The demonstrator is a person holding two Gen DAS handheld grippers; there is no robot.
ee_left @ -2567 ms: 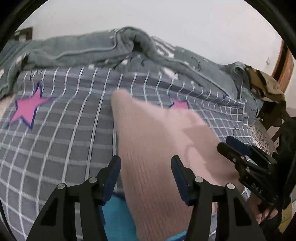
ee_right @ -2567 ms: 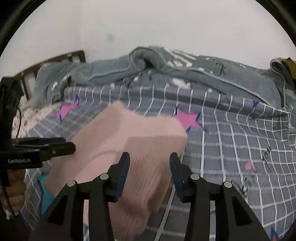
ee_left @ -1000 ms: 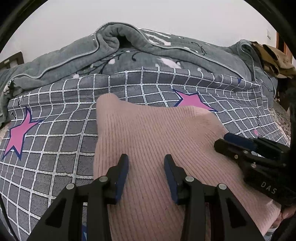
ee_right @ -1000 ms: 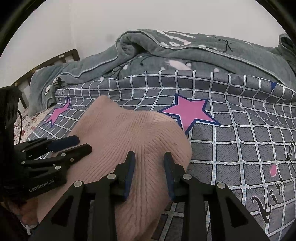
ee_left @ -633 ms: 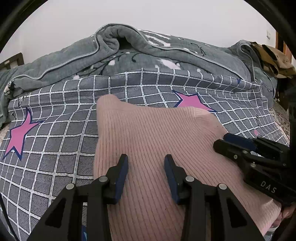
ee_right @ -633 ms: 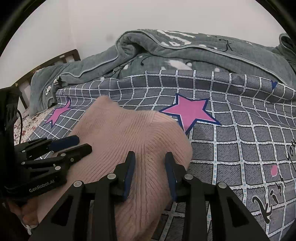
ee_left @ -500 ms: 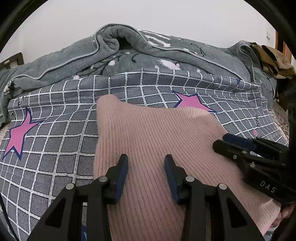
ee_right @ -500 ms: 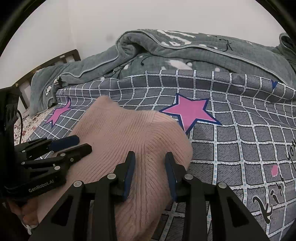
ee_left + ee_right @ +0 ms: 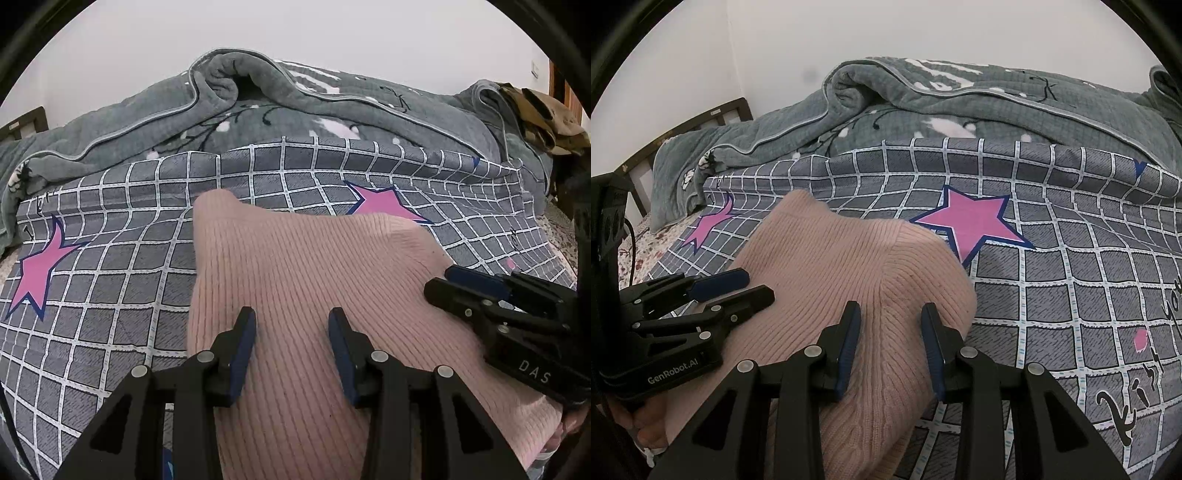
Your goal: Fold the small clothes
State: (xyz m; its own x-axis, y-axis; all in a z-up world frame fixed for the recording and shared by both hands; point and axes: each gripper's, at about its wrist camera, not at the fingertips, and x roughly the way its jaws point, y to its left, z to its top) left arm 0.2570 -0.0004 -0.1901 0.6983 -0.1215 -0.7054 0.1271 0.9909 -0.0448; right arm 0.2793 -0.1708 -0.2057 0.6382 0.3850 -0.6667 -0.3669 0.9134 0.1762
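The left tool sits low in the frame's centre with its jaws apart, nothing clamped, over the pink knit garment. The right tool likewise stands apart over the garment's right edge. The garment lies folded mid-frame on the grey checked bedspread with pink stars. A rumpled grey blanket fills the upper frame.

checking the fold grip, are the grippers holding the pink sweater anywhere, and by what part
Nothing is held. The left gripper and the right gripper both stand open over the near part of the pink sweater, pads clear of the knit.
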